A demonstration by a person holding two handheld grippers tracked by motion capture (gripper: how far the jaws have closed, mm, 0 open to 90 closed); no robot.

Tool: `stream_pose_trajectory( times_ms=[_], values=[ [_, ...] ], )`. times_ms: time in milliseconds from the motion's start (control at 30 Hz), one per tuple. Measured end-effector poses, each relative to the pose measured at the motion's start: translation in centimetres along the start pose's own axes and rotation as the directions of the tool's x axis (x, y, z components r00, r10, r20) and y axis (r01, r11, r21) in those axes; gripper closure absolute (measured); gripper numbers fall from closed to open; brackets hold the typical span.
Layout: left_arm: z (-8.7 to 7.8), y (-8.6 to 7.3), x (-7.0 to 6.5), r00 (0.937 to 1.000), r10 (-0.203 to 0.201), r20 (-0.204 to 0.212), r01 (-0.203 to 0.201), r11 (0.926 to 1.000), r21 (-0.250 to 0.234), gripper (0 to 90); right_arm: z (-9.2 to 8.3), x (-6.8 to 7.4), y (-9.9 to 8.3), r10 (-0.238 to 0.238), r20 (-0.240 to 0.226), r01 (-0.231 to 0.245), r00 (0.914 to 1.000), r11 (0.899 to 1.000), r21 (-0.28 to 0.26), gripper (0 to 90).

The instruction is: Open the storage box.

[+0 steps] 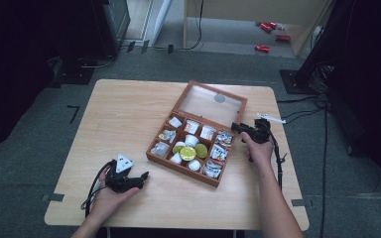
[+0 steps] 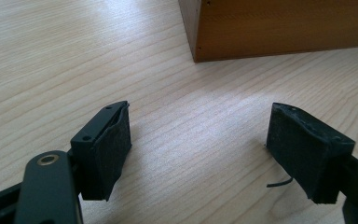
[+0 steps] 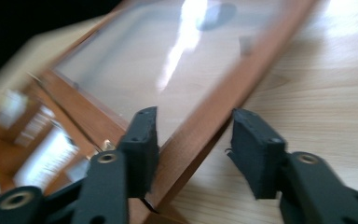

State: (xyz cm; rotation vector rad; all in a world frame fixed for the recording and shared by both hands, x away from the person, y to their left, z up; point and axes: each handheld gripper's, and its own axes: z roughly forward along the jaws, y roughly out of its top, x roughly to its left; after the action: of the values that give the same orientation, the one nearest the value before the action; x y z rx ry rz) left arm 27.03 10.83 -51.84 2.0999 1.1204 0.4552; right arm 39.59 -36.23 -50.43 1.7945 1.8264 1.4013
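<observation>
**Right gripper straddles the frame of the open glass lid**

A wooden compartment box (image 1: 188,151) sits right of centre on the worktop (image 1: 124,119), its glass-paned lid (image 1: 211,103) thrown back on the far side and lying open. The compartments hold small packets, white cups and a yellow-green lidded pot (image 1: 188,152); what the packets are is too small to tell.

The right gripper (image 1: 239,128) is at the lid's right edge. In the right gripper view its fingers (image 3: 142,140) stand apart with the lid's wooden frame rail (image 3: 214,116) between them. One finger sits close against the glass side, the other clear of the rail with worktop showing in the gap, so the pads do not look pressed on the wood. That view is blurred, so contact on the near pad cannot be settled.

The left gripper (image 1: 141,177) rests low at the near left, well apart from the lid. Its fingers (image 2: 107,149) are spread over bare wood with nothing between them, the box's corner (image 2: 200,46) ahead.

The lid is likely light but stiff, and it swings on hinges, so it should follow an arc rather than lift free. The pane is smooth and breakable. The wooden rail is the better hold, gripped at the edge farthest from the hinges, and eased rather than dropped.
</observation>
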Motion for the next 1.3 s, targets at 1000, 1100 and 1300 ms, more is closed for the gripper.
stream_pose_trajectory(
  times_ms=[1000, 1100, 1300],
  values=[
    [0.0, 0.0, -0.3, 0.9997, 0.020, -0.013, -0.019, 0.9997, 0.012, 20.1, -1.6, 2.6, 1.2, -0.135, 0.109, 0.132, 0.9848, 0.991, 0.038, 32.4],
    [0.0, 0.0, -0.3, 0.9997, 0.018, -0.013, -0.018, 0.9998, 0.013, 19.2, -2.2, 3.5, 1.4, -0.161, 0.101, 0.158, 0.9818, 0.987, 0.038, 26.7],
    [0.0, 0.0, -0.3, 0.9998, 0.019, -0.011, -0.019, 0.9997, 0.012, 18.4, -2.8, 4.7, 1.8, -0.185, 0.083, 0.183, 0.9792, 0.982, 0.040, 19.1]
  ],
)
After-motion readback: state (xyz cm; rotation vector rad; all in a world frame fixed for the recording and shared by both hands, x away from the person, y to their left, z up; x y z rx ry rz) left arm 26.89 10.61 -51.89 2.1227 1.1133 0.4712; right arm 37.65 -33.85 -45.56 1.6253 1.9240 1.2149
